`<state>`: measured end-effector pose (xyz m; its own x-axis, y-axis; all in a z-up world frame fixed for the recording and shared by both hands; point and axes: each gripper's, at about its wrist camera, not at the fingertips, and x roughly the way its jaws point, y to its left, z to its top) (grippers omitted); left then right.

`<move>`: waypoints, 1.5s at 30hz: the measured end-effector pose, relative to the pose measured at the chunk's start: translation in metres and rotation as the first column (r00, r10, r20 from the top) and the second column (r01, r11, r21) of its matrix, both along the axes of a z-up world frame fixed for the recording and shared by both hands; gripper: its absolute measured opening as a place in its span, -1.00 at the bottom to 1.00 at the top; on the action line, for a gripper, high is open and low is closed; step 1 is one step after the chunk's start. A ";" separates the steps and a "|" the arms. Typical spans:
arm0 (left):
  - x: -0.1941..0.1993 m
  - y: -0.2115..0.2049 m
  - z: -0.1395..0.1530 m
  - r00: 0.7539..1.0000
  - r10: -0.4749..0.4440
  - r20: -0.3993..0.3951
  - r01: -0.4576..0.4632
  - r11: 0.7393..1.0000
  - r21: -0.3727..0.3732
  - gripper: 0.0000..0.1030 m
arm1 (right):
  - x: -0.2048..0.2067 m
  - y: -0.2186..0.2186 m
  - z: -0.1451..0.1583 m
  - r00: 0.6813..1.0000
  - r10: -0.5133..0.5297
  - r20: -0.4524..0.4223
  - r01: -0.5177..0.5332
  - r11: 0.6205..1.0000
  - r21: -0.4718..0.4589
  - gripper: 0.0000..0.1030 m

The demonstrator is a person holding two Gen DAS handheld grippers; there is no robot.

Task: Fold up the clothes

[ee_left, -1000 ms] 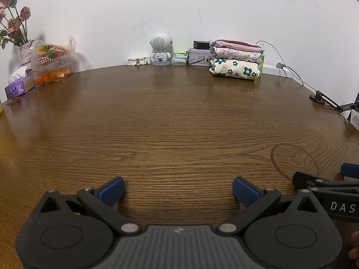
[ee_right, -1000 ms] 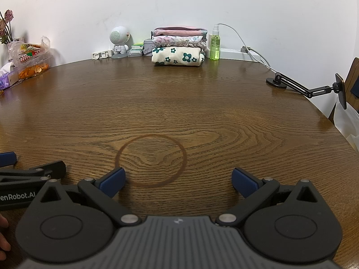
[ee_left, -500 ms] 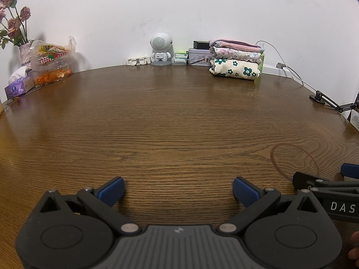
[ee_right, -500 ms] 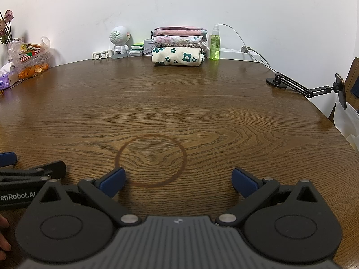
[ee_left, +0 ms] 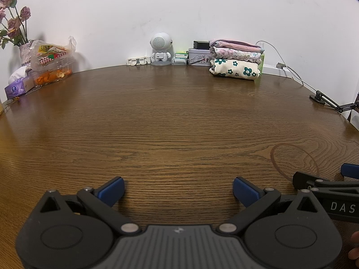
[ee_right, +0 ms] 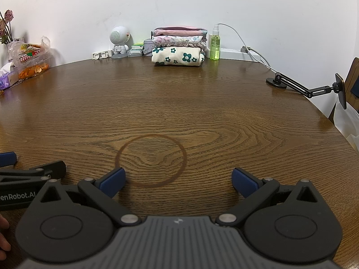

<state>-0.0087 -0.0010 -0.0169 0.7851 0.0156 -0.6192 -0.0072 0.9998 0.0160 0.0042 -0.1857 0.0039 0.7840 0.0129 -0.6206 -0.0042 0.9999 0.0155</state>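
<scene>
Clothes (ee_right: 177, 44) sit in a neat folded pile at the far edge of the counter (ee_right: 179, 103), close to the white wall. The bottom piece is cream with dark green flowers, and pink pieces lie on top. A green spray bottle (ee_right: 214, 44) stands just beside the pile on its right. A little white robot toy (ee_right: 119, 41) stands to its left.

I hold my left gripper (ee_left: 178, 189) low over the near part of the counter. Its blue fingers (ee_left: 111, 189) are spread wide apart with nothing between them. My right gripper (ee_right: 178, 179) is low too, right next to it. Its fingers (ee_right: 243, 180) are also spread wide and grasp nothing. A brown ring mark (ee_right: 150, 160) shows on the wood just ahead of my right gripper. The pile is well apart from both grippers.
</scene>
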 end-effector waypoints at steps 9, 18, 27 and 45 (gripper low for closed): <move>-0.003 0.001 -0.005 1.000 0.001 0.001 -0.001 1.000 0.000 1.00 | 0.000 0.000 0.000 1.000 0.000 0.000 0.000 1.000 0.000 0.99; -0.003 0.001 -0.005 1.000 0.008 0.001 -0.008 1.000 0.003 1.00 | 0.000 0.001 0.000 1.000 -0.008 -0.001 0.008 1.000 -0.001 0.99; -0.003 0.001 -0.005 1.000 0.013 0.002 -0.013 1.000 0.003 1.00 | 0.000 0.001 0.000 1.000 -0.008 0.000 0.008 1.000 -0.001 0.99; -0.003 0.001 -0.005 1.000 0.018 0.001 -0.018 1.000 0.001 1.00 | 0.001 0.001 -0.001 1.000 -0.007 -0.001 0.007 1.000 -0.001 0.99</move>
